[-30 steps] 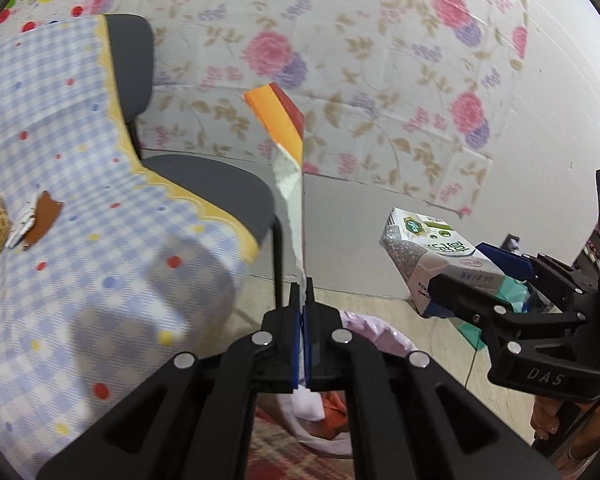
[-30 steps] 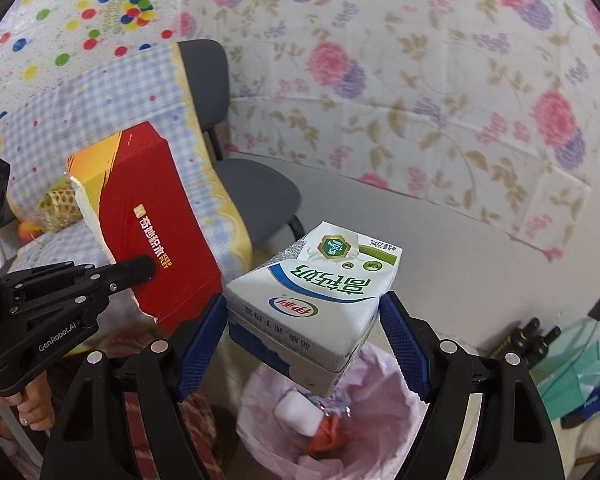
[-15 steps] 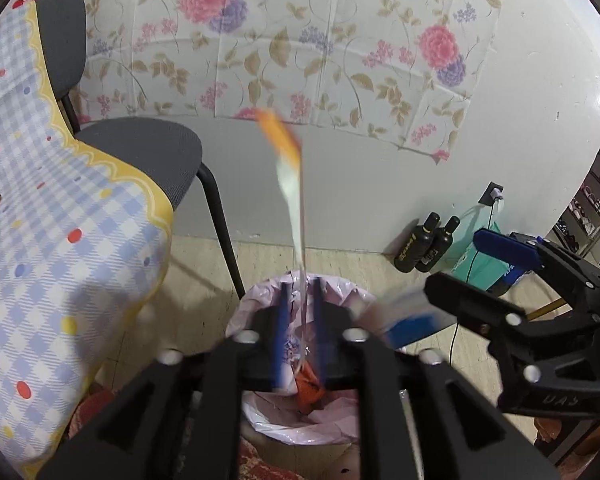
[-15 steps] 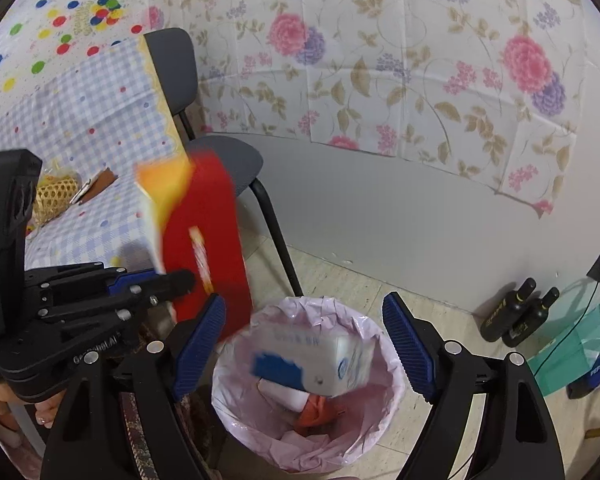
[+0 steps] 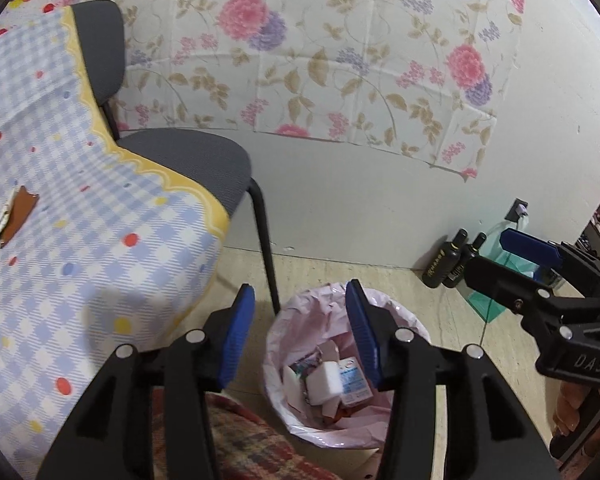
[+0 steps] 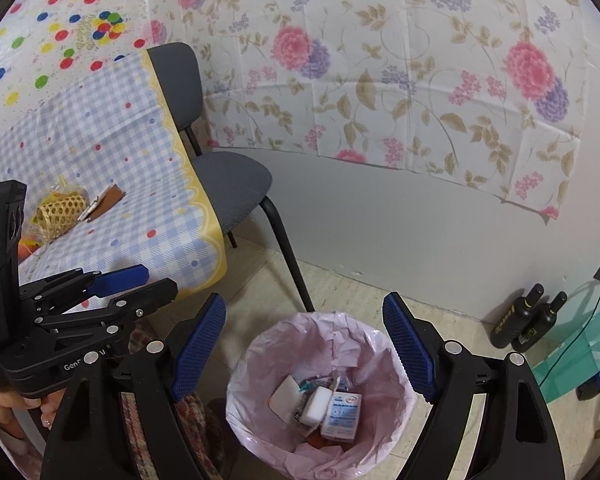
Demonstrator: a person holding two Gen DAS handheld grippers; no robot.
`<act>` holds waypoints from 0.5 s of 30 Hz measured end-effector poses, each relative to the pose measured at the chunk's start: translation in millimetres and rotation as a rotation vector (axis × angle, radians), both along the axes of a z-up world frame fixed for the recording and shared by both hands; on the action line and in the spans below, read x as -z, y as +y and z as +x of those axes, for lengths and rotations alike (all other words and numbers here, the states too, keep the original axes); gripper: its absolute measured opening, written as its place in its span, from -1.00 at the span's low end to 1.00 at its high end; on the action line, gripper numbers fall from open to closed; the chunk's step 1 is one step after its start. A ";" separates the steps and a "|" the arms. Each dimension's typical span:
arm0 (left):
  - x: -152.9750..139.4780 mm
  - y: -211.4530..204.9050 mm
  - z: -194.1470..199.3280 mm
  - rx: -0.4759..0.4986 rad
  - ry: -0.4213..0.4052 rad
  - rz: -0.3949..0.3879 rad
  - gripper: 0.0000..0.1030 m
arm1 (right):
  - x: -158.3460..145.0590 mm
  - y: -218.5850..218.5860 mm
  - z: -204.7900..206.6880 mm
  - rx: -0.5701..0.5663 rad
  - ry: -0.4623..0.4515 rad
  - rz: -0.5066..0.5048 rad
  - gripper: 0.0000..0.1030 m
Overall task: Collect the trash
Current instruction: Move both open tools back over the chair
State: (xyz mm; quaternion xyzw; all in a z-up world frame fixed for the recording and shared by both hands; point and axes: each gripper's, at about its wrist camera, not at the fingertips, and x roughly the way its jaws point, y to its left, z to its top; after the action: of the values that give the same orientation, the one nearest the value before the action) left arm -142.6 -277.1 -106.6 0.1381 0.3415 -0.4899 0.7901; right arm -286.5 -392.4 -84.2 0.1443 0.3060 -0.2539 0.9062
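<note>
A bin lined with a pink bag (image 6: 384, 344) (image 5: 400, 320) stands on the floor under both grippers. In it lies a white-and-blue milk carton (image 6: 342, 414) (image 5: 354, 386) among other scraps, with a white foam block beside it. My left gripper (image 5: 300, 320) hangs over the bin's left rim; its jaws are opening and nothing is between them. My right gripper (image 6: 304, 340) stands open and holds nothing above the bin. Each gripper shows in the other's view: the left gripper (image 6: 156, 279) at left, the right gripper (image 5: 490, 254) at right.
A table with a blue checked cloth (image 6: 112, 148) is at left, bearing a brown wrapper (image 6: 106, 200) and a woven basket (image 6: 60, 210). A grey chair (image 6: 228, 184) stands beside it. Two dark bottles (image 6: 528, 320) and a teal bag (image 6: 572, 364) sit by the wall.
The left gripper has opened and let go of the flat red-orange box. The right gripper has dropped the milk carton, which now lies in the bin. Both grippers have sunk toward the bin.
</note>
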 end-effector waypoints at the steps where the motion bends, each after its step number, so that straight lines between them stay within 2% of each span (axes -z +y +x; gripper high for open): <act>1: -3.0 7.0 7.3 -0.025 -0.002 -0.008 -0.11 | -3.1 2.2 4.3 -0.010 -0.009 0.001 0.57; 15: -39.3 103.9 70.4 -0.300 -0.066 -0.082 -0.11 | -31.1 46.4 82.8 -0.192 -0.051 -0.020 0.52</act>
State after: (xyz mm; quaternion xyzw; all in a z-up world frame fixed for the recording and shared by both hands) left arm -72.2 -173.3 -67.3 0.0690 0.3119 -0.3750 0.8702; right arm -203.7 -346.0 -53.1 0.1117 0.2928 -0.1650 0.9352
